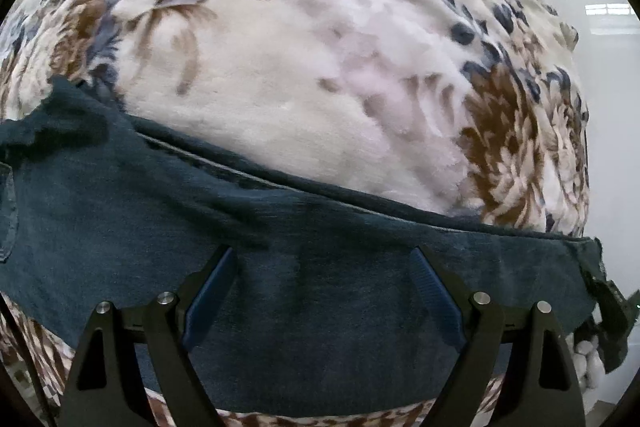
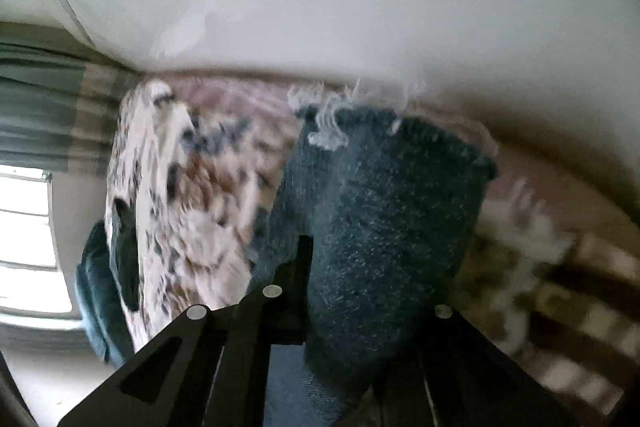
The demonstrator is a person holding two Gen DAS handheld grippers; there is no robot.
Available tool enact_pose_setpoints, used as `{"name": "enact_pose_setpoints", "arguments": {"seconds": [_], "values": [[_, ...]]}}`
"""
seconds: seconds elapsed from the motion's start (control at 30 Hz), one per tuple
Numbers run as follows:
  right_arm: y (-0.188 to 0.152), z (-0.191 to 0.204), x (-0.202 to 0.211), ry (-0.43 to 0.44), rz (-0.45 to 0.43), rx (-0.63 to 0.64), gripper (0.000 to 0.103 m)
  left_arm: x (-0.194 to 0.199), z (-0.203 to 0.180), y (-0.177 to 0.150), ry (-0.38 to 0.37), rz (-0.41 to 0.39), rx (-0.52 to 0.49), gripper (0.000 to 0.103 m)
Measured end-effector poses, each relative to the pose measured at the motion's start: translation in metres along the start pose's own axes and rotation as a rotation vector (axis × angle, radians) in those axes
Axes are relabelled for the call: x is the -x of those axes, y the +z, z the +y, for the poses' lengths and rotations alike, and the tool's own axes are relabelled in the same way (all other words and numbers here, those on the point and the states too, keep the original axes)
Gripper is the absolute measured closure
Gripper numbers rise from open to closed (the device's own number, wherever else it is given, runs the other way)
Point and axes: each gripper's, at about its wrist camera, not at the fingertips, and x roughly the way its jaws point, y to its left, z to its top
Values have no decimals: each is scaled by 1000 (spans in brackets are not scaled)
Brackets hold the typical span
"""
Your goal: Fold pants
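Dark blue denim pants (image 1: 120, 211) lie in a band across a floral fleece blanket (image 1: 280, 67). My left gripper (image 1: 322, 255) points down over the band, open, its blue pads (image 1: 212, 291) wide apart above the cloth. In the blurred right wrist view, a pant leg (image 2: 392, 207) with a frayed white hem (image 2: 332, 123) rises from my right gripper (image 2: 320, 247). That gripper is shut on the leg, and the cloth drapes over and hides its right finger.
The blanket (image 2: 180, 207) covers a bed whose edge drops off at the right (image 1: 580, 107) to a pale floor (image 1: 616, 147). A grey-green curtain (image 2: 40, 107) and a bright window (image 2: 24, 227) are at the left. More dark cloth (image 2: 96, 287) hangs at the bed's side.
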Motion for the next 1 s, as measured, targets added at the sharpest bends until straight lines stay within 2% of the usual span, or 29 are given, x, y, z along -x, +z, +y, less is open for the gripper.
{"name": "enact_pose_setpoints", "arguments": {"seconds": [0.1,0.17,0.23,0.4,0.5,0.6,0.73,0.77,0.87,0.93,1.0], "values": [[1,4,17,-2,1,-6,96,10,14,1,-12,-12,27,15],[-2,36,25,-8,-10,85,96,20,27,0,-30,-19,46,15],[-8,84,28,-9,-29,196,96,32,40,0,-38,-36,55,15],[-78,180,71,-18,-77,468,96,75,94,-3,-40,-95,63,15],[-142,231,80,-24,-70,593,96,105,136,-4,-16,-143,84,15],[-217,272,67,-33,-28,715,96,130,181,-7,15,-204,124,15],[-340,311,17,-51,73,907,96,156,257,-10,33,-236,196,15],[-374,316,-1,-62,104,965,96,159,278,-12,53,-236,215,15],[-465,321,-51,-112,181,1133,96,164,327,-17,100,-251,258,5],[-519,315,-77,-146,214,1243,96,163,356,-22,104,-249,290,5],[-562,309,-91,-185,210,1347,95,159,380,-26,108,-240,331,5]]}}
